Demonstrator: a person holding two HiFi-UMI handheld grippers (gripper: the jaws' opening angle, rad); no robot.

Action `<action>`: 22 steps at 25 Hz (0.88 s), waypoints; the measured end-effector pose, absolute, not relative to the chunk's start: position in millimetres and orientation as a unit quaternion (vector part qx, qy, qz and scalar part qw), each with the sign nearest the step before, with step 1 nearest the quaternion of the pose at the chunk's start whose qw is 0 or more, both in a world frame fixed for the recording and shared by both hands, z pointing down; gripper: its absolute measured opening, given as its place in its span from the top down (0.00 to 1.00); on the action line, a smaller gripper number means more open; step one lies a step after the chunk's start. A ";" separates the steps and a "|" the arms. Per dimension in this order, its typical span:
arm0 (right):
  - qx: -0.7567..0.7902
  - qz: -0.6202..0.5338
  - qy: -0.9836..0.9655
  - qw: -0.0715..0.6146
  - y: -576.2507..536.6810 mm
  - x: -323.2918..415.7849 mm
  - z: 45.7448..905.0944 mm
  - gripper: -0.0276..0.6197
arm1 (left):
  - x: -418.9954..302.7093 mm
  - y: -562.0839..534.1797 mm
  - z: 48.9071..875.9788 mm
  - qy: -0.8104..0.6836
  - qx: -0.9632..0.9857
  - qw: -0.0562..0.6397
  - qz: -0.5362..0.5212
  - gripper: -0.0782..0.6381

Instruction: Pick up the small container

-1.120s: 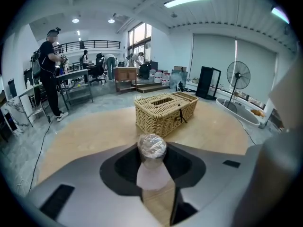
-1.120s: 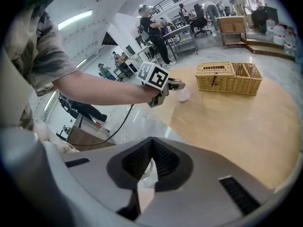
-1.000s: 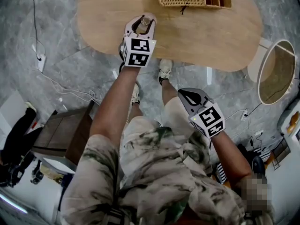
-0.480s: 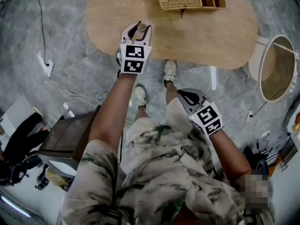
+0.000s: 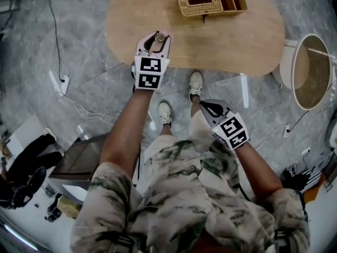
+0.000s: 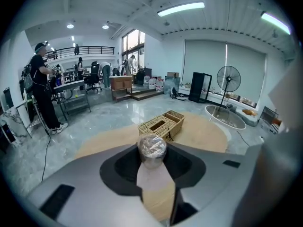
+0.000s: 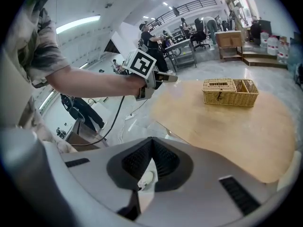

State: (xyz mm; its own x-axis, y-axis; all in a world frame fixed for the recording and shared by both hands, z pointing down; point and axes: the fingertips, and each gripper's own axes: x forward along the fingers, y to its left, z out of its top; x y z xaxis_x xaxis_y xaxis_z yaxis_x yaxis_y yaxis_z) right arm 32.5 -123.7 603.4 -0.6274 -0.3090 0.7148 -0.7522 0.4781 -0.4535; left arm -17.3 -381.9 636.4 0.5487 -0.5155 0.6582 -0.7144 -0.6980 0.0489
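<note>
The small container (image 5: 156, 39) is a clear little jar with a crinkled clear top. My left gripper (image 5: 154, 38) is shut on it and holds it above the near left part of the oval wooden table (image 5: 237, 36). In the left gripper view the small container (image 6: 152, 149) stands upright between the jaws of that gripper (image 6: 152, 163), with the tabletop behind it. My right gripper (image 5: 210, 108) hangs low over the person's legs, away from the table. In its own view the right gripper (image 7: 151, 144) has its jaws together and holds nothing.
A wicker basket (image 5: 210, 1) with compartments stands at the table's far side. A round low table (image 5: 310, 70) is at the right. Cables (image 5: 79, 101) and a power strip lie on the floor at the left, beside a dark cabinet (image 5: 79, 159).
The person has stepped back a little, so the table sits further right and the feet show more. The left gripper keeps the container and is nearer the table's front edge. The right gripper has barely moved.
</note>
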 end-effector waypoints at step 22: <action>0.367 0.354 -0.816 0.271 -85.3 5.7 536.9 0.93 | -43.1 -328.5 516.4 -0.321 0.887 0.151 0.297 0.68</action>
